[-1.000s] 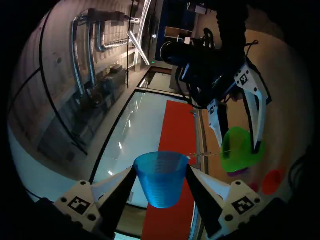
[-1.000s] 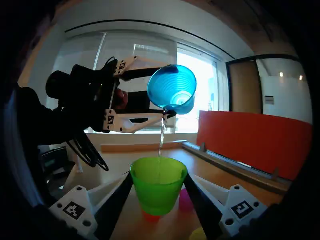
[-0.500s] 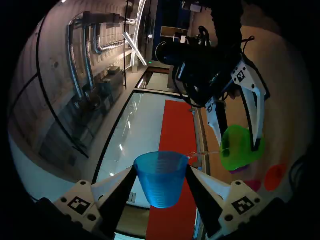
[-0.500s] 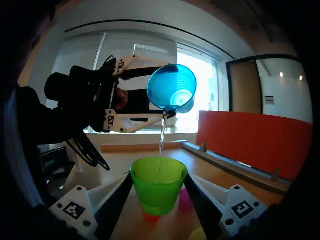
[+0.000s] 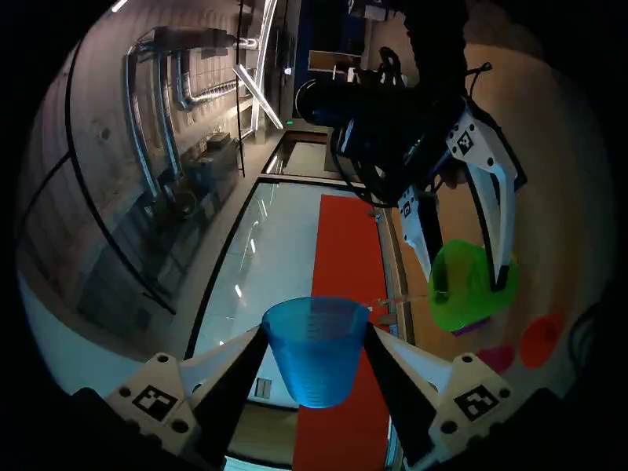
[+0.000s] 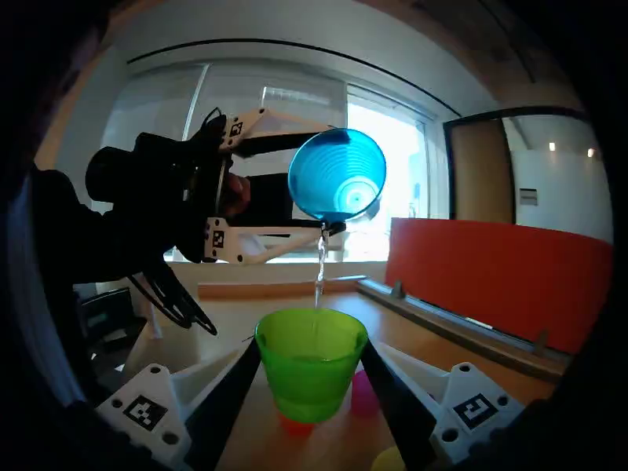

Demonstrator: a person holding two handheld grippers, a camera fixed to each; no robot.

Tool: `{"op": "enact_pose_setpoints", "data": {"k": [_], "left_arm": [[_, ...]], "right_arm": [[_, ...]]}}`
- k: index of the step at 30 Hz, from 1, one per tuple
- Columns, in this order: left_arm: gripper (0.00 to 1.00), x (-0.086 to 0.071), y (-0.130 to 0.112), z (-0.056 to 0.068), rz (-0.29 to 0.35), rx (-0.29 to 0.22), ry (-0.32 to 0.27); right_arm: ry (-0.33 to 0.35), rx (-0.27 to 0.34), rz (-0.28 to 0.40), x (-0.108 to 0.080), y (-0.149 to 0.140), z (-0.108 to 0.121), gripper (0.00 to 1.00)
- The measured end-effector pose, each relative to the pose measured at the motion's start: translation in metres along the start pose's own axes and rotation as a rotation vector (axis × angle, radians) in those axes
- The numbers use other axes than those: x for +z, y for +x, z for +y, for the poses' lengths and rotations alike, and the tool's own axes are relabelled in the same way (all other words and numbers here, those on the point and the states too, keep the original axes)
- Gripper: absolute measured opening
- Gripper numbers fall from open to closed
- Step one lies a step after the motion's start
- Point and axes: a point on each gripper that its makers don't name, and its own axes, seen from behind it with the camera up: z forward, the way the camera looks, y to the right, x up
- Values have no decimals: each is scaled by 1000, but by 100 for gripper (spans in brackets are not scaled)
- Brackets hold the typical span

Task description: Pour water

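Observation:
My left gripper (image 5: 314,357) is shut on a translucent blue cup (image 5: 315,350), tipped on its side. In the right gripper view that blue cup (image 6: 337,174) hangs up high with its mouth facing me, held by the left gripper (image 6: 334,180). A thin stream of water (image 6: 319,271) falls from its lower rim into the green cup (image 6: 311,363). My right gripper (image 6: 311,369) is shut on this upright green cup, held above the table. In the left gripper view the green cup (image 5: 467,286) sits between the right gripper's white fingers (image 5: 491,212).
A wooden table (image 6: 439,345) lies below, with an orange partition panel (image 6: 502,275) along its far right side. Pink (image 6: 363,392), orange (image 6: 294,425) and yellow (image 6: 385,459) cups stand on the table under the green cup. A bright window (image 6: 385,173) lies behind.
The blue cup has tipped a little further, its mouth facing the right camera more squarely. Water keeps running into the green cup. Both grippers hold their places.

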Motion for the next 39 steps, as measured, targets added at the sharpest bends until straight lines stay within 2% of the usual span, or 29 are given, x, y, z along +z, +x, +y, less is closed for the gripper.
{"op": "enact_pose_setpoints", "data": {"k": [9,15,27,39], "left_arm": [[86,-2,1,0,-1,12,2],[86,-3,2,-2,-1,46,5],[86,-5,6,4,-1,89,2],[86,-3,9,-3,0,146,12]], "right_arm": [[-2,0,0,0,-1,1,91],[-3,0,-1,0,-2,2,91],[-7,1,1,1,-2,4,91],[-11,2,5,1,-2,5,91]]}}
